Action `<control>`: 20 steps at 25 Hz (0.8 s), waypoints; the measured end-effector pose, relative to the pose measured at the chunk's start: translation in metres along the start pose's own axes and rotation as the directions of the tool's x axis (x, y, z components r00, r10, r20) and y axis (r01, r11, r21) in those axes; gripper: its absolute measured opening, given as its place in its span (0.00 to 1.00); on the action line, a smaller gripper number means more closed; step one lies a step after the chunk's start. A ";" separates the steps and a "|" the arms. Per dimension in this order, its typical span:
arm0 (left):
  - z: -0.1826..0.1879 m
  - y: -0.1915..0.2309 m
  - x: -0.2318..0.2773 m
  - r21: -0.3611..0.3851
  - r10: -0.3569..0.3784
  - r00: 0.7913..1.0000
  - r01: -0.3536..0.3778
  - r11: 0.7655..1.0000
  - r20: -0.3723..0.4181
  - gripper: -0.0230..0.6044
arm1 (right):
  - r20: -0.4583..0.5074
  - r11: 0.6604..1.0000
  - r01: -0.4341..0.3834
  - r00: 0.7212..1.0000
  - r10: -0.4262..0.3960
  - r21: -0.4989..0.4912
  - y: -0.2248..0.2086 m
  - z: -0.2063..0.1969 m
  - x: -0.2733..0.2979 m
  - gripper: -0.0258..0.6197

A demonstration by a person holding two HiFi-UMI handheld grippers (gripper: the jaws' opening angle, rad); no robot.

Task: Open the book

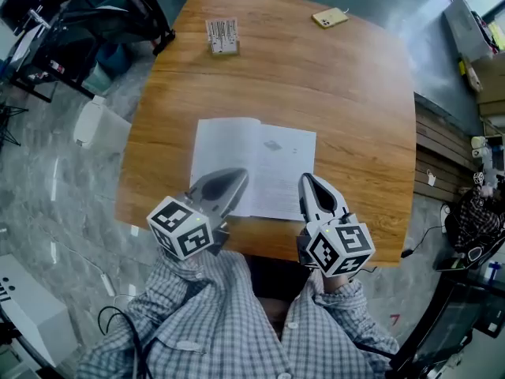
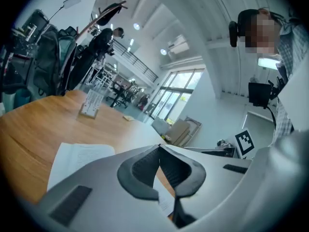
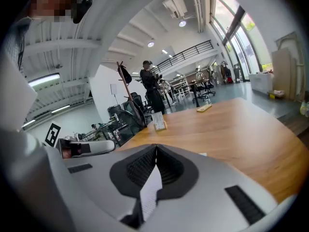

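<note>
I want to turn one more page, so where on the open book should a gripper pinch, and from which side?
Probably the right page's outer edge, near its near corner, coming in from the right. The book lies flat and open, hinged at the middle fold, so only that thin free edge can lift. The shut right gripper is nearest.

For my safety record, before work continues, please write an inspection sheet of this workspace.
Surface: brown wooden table, no spill seen.
Job's things: white-paged paper book, lying open and flat.
Clutter: clear plastic card stand and yellow phone, both at the table's far side.
Grippers: left gripper and right gripper, both shut, at the book's near edge.
Cables: black cable on the floor beside the person.
Surroundings: grey polished floor; black bags off the far left corner.
</note>
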State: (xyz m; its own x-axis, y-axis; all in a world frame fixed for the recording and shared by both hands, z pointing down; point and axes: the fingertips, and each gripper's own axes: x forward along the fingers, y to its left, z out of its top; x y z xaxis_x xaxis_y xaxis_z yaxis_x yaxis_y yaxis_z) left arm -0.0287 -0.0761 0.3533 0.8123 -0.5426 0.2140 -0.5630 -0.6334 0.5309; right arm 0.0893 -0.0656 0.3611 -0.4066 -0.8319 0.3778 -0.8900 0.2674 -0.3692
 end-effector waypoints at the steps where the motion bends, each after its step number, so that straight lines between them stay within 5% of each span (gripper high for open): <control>1: 0.007 -0.005 0.002 0.009 -0.012 1.000 0.012 1.000 0.016 0.05 | 0.017 1.000 0.011 1.000 -0.011 -0.009 -0.002 0.008 -0.006 0.07; 8: 0.038 -0.043 0.018 0.125 -0.063 0.997 0.057 0.990 0.044 0.05 | 0.156 0.985 0.097 0.985 -0.075 -0.139 -0.005 0.068 -0.040 0.07; 15: 0.068 -0.079 0.020 0.271 -0.118 0.989 0.091 0.958 0.085 0.05 | 0.274 0.992 0.067 0.961 -0.035 -0.107 0.001 0.103 -0.061 0.07; 20: 0.084 -0.087 0.018 0.395 -0.097 0.991 0.055 0.917 0.088 0.05 | 0.295 0.981 0.060 0.956 -0.004 -0.183 0.014 0.116 -0.065 0.07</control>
State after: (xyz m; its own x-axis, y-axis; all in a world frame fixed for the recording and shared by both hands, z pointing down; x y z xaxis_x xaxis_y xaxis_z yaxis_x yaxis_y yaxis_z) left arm 0.0221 -0.0773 0.2421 0.8467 -0.5246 0.0888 -0.5317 -0.8286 0.1751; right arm 0.1270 -0.0636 0.2331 -0.3242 -0.9393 0.1123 -0.9356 0.3009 -0.1845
